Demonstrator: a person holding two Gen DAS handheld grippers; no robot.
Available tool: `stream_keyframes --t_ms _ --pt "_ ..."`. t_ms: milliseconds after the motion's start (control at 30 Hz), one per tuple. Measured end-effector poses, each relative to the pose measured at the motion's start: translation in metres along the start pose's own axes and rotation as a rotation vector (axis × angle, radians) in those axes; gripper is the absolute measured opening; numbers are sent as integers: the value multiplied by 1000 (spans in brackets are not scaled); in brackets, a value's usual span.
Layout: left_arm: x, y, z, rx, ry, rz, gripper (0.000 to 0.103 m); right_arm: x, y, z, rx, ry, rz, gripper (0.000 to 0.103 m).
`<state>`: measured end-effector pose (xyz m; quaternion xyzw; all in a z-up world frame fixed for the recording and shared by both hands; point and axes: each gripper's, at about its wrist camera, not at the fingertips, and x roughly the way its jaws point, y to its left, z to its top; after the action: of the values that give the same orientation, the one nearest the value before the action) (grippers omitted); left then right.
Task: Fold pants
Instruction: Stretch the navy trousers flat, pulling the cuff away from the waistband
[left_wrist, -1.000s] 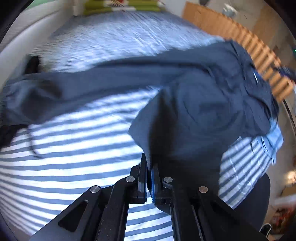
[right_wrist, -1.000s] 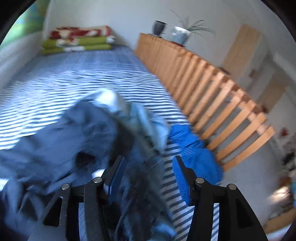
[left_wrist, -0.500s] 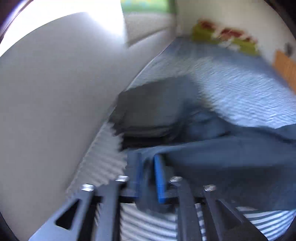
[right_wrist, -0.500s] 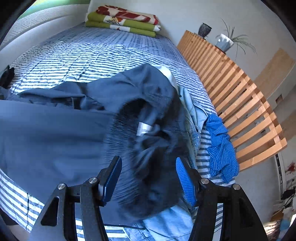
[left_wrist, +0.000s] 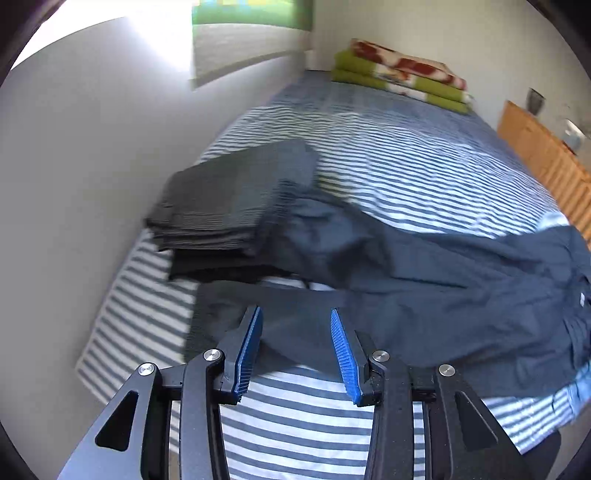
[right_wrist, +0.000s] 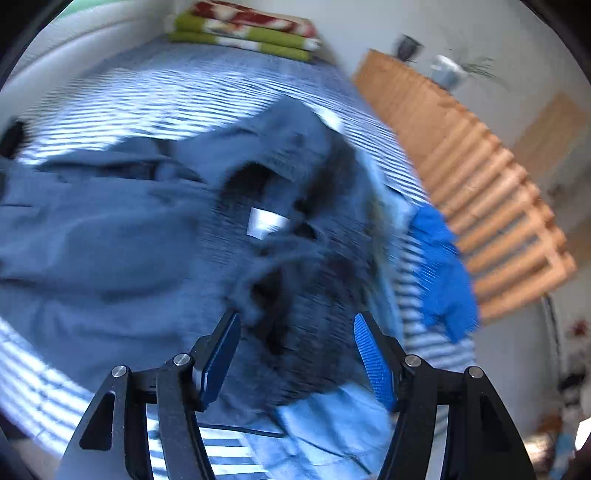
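**Now both grippers hover open over the dark pants on the bed**

Directly below the left gripper (left_wrist: 295, 325), whose jaws have just been opening, a leg end of the dark blue pants (left_wrist: 424, 295) lies flat; the blue pads stand apart above the cloth without pressing it. Over the crumpled waist end, the right gripper (right_wrist: 295, 325) has its jaws spread wide, also just opening further, with nothing clamped between them. A white label (right_wrist: 264, 221) shows at the waist. The pants stretch across the near part of the striped bed (left_wrist: 406, 166), from its wall side towards the wooden slatted side rail (right_wrist: 480, 177). Touching the leg end, at the wall edge, sits a stack of folded dark garments (left_wrist: 229, 199). Beside the waist lie light blue jeans (right_wrist: 325, 424) and a bright blue garment (right_wrist: 443, 266). Folded green-and-red blankets (left_wrist: 402, 77) rest at the far end.
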<state>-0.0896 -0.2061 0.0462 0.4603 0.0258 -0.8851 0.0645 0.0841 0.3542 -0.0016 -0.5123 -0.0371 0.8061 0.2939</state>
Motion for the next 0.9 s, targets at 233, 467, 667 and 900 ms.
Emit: stream_keyframes --t_ms 233,467,667,900 --pt "22 -49 -16 72 57 -65 42 20 -39 -7 72 49 23 60" --pt "52 -78 -28 99 104 -107 42 49 -49 -6 89 140 3 1" --pt "64 -95 -34 131 126 -129 42 46 -104 -15 238 156 35 15" --pt "69 -121 -40 149 149 -188 42 10 -87 37 171 14 124 58"
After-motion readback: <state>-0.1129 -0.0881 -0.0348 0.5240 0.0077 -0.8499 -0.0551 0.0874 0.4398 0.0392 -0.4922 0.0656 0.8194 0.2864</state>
